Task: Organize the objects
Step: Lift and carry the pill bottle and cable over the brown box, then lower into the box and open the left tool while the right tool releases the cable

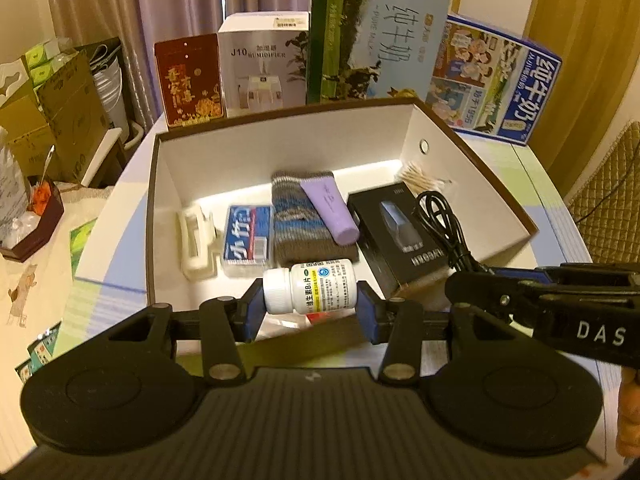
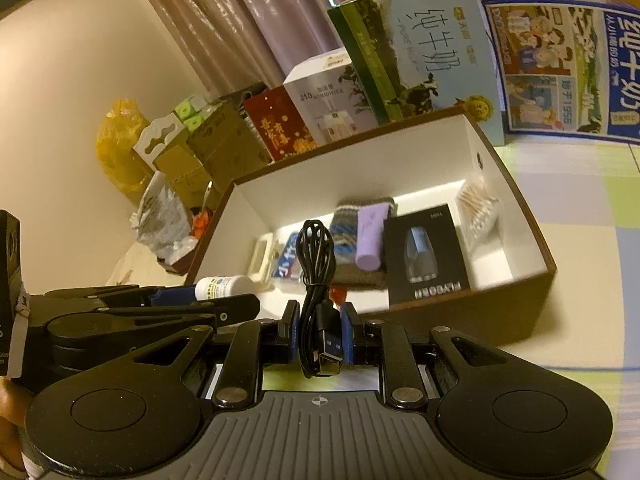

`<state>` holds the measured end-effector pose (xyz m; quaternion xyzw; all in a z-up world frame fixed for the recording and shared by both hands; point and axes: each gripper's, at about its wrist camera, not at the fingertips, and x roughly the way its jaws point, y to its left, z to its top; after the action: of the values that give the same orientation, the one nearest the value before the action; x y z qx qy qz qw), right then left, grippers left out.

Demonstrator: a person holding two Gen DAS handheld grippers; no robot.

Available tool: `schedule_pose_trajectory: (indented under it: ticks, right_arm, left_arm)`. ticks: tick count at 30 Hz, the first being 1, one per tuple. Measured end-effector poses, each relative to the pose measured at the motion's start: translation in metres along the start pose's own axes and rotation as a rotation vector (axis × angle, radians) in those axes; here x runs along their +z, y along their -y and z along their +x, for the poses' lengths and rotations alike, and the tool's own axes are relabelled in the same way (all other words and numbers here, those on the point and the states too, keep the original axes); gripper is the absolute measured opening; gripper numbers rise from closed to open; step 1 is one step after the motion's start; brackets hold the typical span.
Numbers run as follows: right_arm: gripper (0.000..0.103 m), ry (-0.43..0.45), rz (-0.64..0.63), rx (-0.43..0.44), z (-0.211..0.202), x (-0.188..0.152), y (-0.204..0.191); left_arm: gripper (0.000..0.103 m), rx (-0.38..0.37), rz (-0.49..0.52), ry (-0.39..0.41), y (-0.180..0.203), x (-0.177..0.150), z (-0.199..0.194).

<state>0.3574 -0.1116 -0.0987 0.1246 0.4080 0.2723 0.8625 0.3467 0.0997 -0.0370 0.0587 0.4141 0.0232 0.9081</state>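
Left wrist view: your left gripper (image 1: 310, 300) is clamped on the white pill bottle (image 1: 310, 287), sideways, over the near edge of the open box (image 1: 280, 140). Right wrist view: your right gripper (image 2: 320, 330) pinches the coiled black USB cable (image 2: 318, 276) just short of that box's near wall.

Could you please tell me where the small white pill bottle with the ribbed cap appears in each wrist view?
Left wrist view: the small white pill bottle lies sideways at lower centre, clamped in the left gripper.
Right wrist view: the bottle is at lower left, beyond the black USB cable in the right gripper.
Shared landmark: the black FLYCORN box inside the white-lined tray.
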Motion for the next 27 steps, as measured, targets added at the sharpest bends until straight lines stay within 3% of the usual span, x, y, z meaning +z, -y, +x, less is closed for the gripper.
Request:
schedule_pose_trajectory:
  ticks: [16,27]
  right_arm:
    - [0.018,-0.024,0.009,-0.028,0.053,0.038,0.003]
    - [0.018,-0.068,0.088,-0.014,0.109,0.064,0.011]
  left_arm:
    - [0.042,0.023,0.018,-0.003,-0.023,0.039,0.044]
    - [0.042,0.073,0.030,-0.041,-0.049,0.056,0.084]
